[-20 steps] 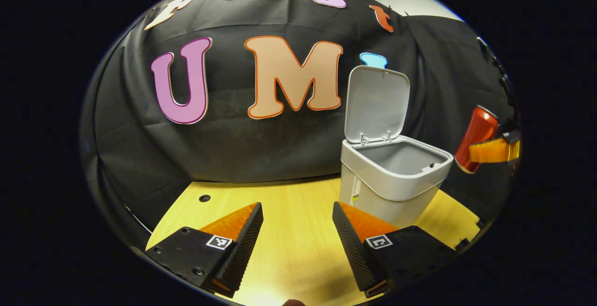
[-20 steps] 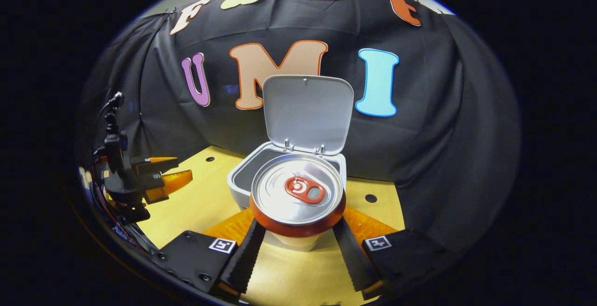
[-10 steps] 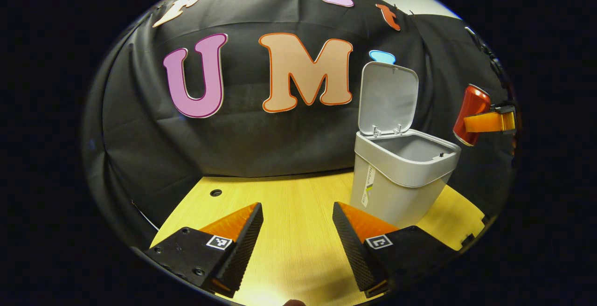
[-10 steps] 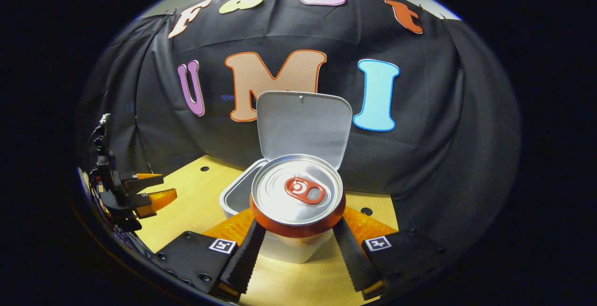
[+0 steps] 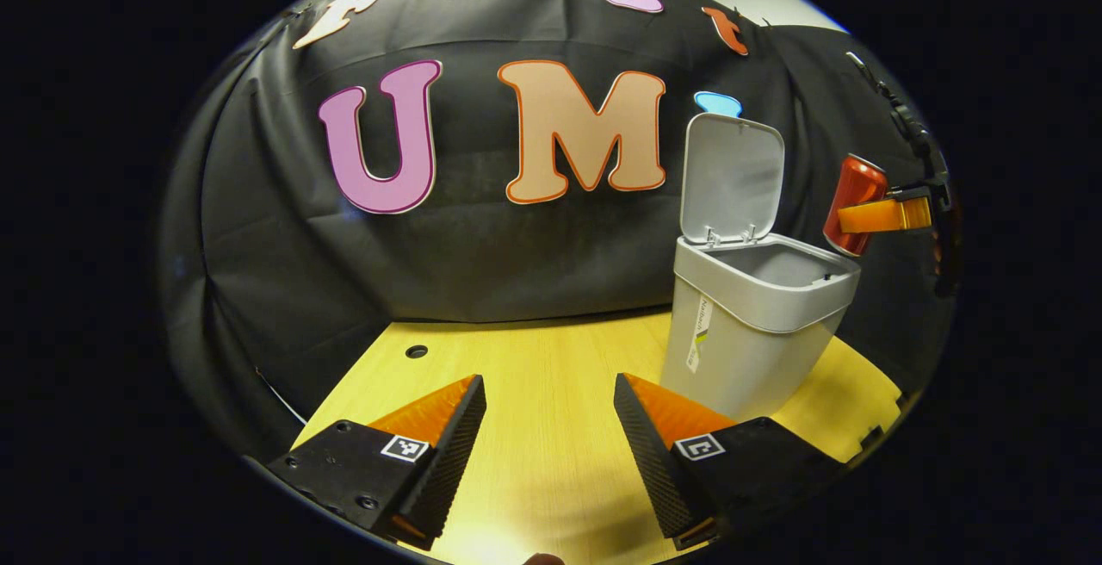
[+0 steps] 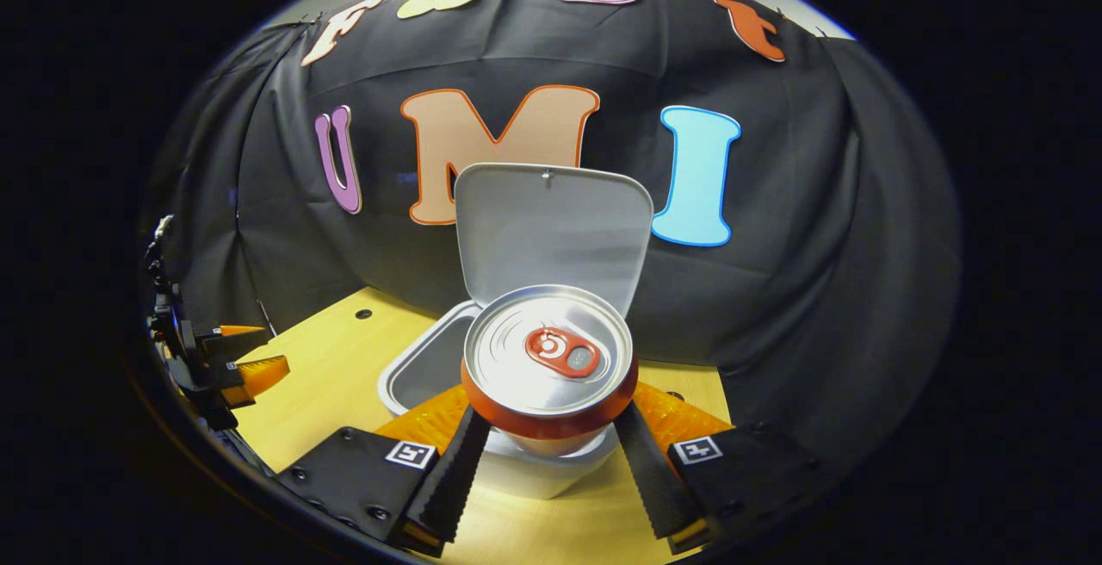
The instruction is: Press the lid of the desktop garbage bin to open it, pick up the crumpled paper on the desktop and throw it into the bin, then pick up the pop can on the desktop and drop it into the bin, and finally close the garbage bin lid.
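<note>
Your right gripper (image 6: 551,440) has its two ridged fingers pressed against opposite sides of the pop can (image 6: 549,367), a smooth metal cylinder with a red body and a bright, concentrically ringed top carrying a red pull tab. In the right gripper view the can's top faces the camera, so its long axis runs forward along the fingers. In the left gripper view the same can (image 5: 854,203) is held in the air just right of the bin's rim and a little above it, its long axis near upright and leaning slightly, top end up.

The garbage bin (image 5: 749,332) is a smooth pale plastic box with rounded corners, tapering toward its base, standing on the light wood-grain desktop (image 5: 534,375). Its lid (image 6: 555,229), a flat rounded rectangle on two small hinges, stands open and upright behind the mouth. From the right gripper view the can sits in front of that mouth.

Your left gripper (image 5: 549,414) hovers low over the desktop, jaws wide apart and holding nothing, its textured fingers well clear of the bin.
</note>
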